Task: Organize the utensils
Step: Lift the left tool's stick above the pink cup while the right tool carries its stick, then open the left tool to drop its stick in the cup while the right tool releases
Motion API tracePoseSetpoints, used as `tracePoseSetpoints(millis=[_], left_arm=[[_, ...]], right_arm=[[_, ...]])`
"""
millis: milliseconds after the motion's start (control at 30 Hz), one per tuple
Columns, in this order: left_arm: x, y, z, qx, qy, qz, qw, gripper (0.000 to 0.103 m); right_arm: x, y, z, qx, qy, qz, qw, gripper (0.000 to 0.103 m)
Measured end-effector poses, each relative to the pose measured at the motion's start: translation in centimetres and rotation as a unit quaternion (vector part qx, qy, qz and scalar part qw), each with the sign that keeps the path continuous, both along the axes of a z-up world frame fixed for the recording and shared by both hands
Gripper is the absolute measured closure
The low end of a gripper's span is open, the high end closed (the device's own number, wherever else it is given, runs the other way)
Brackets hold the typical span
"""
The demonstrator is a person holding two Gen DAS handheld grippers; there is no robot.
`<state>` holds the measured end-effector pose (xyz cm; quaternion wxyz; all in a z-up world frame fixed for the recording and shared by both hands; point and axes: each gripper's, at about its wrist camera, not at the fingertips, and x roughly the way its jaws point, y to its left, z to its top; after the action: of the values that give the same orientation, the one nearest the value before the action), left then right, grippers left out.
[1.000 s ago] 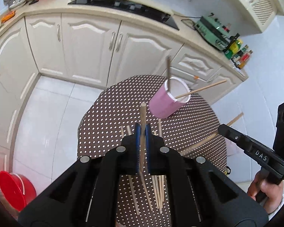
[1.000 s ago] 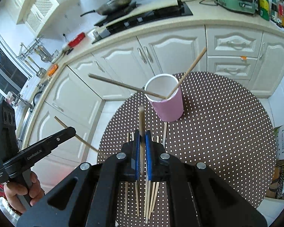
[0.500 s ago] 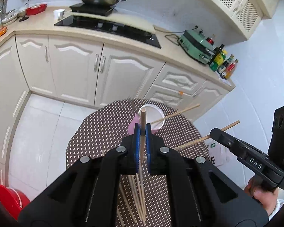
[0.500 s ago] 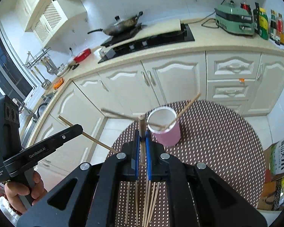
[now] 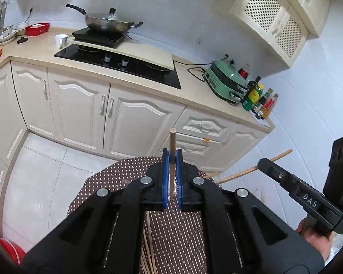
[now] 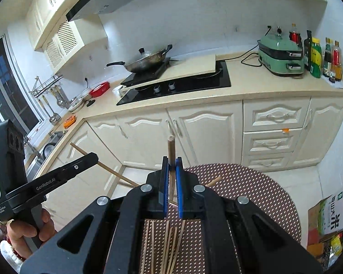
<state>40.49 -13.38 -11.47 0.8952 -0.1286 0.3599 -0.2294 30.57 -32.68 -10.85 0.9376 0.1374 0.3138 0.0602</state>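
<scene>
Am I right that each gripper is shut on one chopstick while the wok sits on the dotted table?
Not quite: the wok sits on the stove at the back counter, not on the table, as the right wrist view shows. Each gripper, left and right, is indeed shut on one chopstick.

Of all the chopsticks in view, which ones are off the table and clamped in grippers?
Two: one chopstick upright in the shut left gripper, another chopstick in the shut right gripper. The loose chopsticks lie flat on the dotted table, ungripped.
</scene>
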Motion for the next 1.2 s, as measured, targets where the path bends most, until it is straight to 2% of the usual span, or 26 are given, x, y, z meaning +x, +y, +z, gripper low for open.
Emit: tracePoseSetpoints(millis=[167, 467, 800, 1200], left_arm=[[1.2, -0.8, -1.1, 0.014, 0.006, 0.016, 0.9998, 0.097], [1.7, -2.3, -5.3, 0.071, 0.036, 0.016, 0.9967, 0.097], [1.7, -2.2, -8.6, 0.09, 0.073, 0.01, 0.9932, 0.097], [1.2, -2.9, -10.0, 0.111, 0.091, -0.011, 0.9895, 0.097]], right_arm=[[1.1, -0.9, -1.2, -0.009, 0.01, -0.004, 1.0, 0.098], [2.0, -0.5, -4.7, -0.008, 0.05, 0.01, 0.999, 0.098], [2.4, 0.9, -7.8, -0.013, 0.084, 0.022, 0.996, 0.098], [2.4, 1.7, -10.6, -0.006, 0.12, 0.028, 0.992, 0.098]])
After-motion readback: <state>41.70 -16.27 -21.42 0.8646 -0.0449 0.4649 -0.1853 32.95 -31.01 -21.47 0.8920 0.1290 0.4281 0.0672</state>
